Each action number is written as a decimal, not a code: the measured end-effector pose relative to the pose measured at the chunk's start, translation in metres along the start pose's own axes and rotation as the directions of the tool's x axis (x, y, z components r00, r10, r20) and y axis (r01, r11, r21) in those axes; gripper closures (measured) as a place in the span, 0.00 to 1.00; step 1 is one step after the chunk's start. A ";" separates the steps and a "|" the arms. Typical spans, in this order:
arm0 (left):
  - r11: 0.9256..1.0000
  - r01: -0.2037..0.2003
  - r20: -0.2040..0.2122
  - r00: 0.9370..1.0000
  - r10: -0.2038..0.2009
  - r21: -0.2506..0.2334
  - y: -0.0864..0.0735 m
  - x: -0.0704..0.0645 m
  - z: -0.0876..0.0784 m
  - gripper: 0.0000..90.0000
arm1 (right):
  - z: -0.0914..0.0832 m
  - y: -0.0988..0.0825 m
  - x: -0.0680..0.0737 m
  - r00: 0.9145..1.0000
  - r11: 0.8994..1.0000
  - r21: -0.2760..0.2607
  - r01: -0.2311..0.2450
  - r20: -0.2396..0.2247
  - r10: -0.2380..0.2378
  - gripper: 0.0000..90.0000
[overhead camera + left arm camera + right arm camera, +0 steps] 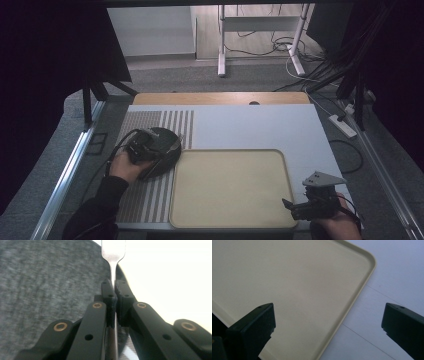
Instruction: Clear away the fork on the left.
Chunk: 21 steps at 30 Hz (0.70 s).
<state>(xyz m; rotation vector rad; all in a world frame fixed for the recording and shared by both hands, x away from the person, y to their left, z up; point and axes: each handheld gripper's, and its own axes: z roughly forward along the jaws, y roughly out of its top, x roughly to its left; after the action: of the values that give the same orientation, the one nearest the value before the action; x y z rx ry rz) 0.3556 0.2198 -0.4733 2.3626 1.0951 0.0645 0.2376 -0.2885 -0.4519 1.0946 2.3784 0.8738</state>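
fork [113, 255] is the piece in hand here, judging by the flat silvery metal neck that widens toward the top of the left gripper view; its prongs run out of frame, so it could be another piece of cutlery, but fork is my best reading. the left gripper [113, 293] has its two black jaws pressed together on the thin handle, with the metal running down between them. in the high view the left gripper [145, 145] sits over a dark round plate [167, 150], which lies on a striped mat [150, 190] just beside the left edge of the cream tray [230, 220]. the fork itself is too small to make out from up there.

as a judgement, this piece should handle as light and stiff, with no give under the jaws, but smooth and slippery, so it could swivel or slide if held by a narrow edge. the handle, below the point where the neck flares, seems the sensible place to hold it, and that is where the jaws are.

it looks polished and pale grey, catching bright light, narrow at the grip and broadening upward.

the right gripper [312, 205] rests near the tray's near right corner, on the pale table cover [260, 125]. in the right gripper view its jaws stand wide apart with nothing between them, and the tray [362, 277] below is bare.
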 end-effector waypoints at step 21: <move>0.997 0.056 0.026 0.998 -0.058 0.044 -0.011 -0.049 0.011 0.96 | 0.000 0.000 0.001 1.000 1.000 0.004 0.012 0.001 -0.012 0.00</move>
<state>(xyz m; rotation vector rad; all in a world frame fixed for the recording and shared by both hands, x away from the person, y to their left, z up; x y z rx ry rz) 0.3179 0.1855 -0.4801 2.3619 1.1611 -0.0123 0.2372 -0.2873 -0.4520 1.0807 2.3842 0.8652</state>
